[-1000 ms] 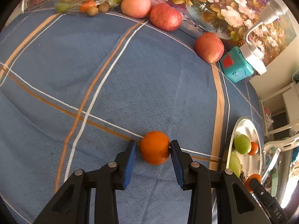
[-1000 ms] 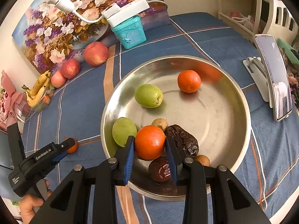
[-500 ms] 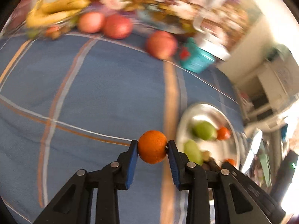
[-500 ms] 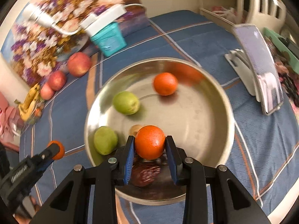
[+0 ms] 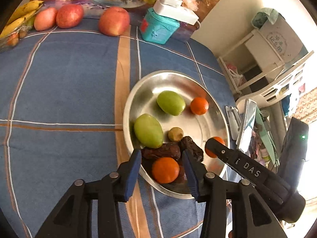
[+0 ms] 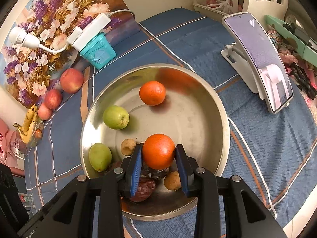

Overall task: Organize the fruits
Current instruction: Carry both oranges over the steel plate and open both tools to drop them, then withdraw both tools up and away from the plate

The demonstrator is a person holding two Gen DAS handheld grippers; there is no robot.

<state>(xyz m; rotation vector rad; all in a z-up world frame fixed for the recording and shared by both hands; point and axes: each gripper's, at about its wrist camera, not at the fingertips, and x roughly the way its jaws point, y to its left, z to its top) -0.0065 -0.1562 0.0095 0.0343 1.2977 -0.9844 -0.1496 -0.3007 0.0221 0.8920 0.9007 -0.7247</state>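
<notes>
Left tool [image 5: 162, 170] now spread; its small round orange [image 5: 165, 170] has dropped inside the near rim of the round steel bowl [image 5: 178, 79]. One fruit delivered. My right tool [image 6: 158, 158] pinches another orange [image 6: 158, 151], above the bowl's near side.
</notes>
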